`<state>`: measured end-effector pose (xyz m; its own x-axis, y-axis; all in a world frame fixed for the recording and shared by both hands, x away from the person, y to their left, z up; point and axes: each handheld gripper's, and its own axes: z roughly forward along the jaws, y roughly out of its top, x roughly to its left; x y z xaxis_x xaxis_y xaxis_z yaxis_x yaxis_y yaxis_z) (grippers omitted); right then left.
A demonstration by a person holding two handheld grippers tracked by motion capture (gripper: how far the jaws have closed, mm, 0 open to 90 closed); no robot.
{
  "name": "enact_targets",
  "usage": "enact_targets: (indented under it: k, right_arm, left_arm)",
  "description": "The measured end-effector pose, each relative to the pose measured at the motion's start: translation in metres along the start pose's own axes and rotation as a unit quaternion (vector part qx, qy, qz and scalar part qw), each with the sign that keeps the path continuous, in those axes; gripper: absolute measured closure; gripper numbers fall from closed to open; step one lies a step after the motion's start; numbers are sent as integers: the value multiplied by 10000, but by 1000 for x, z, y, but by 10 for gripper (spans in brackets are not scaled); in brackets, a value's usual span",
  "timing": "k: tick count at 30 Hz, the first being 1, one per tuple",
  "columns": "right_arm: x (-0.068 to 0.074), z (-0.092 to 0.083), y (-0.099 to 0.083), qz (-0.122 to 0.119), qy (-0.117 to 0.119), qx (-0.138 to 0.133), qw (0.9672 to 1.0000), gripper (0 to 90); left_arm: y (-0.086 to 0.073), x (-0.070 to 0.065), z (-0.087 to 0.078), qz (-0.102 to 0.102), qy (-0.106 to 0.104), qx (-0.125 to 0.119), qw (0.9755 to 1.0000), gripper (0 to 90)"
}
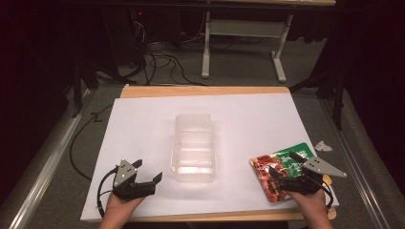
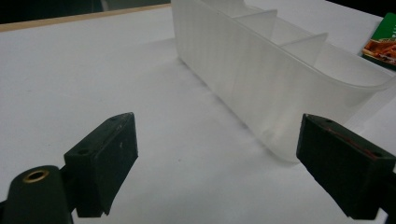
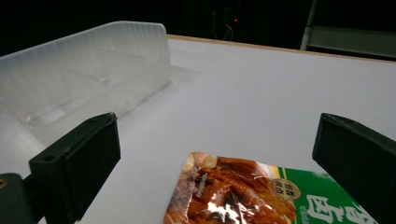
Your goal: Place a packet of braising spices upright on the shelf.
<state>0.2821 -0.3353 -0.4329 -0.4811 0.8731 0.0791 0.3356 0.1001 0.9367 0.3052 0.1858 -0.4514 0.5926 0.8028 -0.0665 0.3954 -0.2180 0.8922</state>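
Jaws on both your grippers gape empty; the snack packet (image 1: 279, 172) looks light, slippery, so pinch its edge.

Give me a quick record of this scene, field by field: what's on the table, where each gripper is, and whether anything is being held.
surface: white sheet over a wooden table
container: clear plastic divided tray, mid-table, compartments look empty
packet: red and green food packet, flat on the sheet, right of the tray
left gripper: open, near the tray's left side, holding nothing
right gripper: open, jaws standing either side of the packet's near end, not closed on it
other: crumpled scrap beyond the sheet's right edge
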Motion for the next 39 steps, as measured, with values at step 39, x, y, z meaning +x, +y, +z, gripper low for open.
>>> enact_targets:
  k: [39]
  right_arm:
    - [-107, -64, -61, 2110, -1364, 798, 9646, 181]
  left_arm:
    - [-1, 2, -2, 197, 91, 57, 9997, 132]
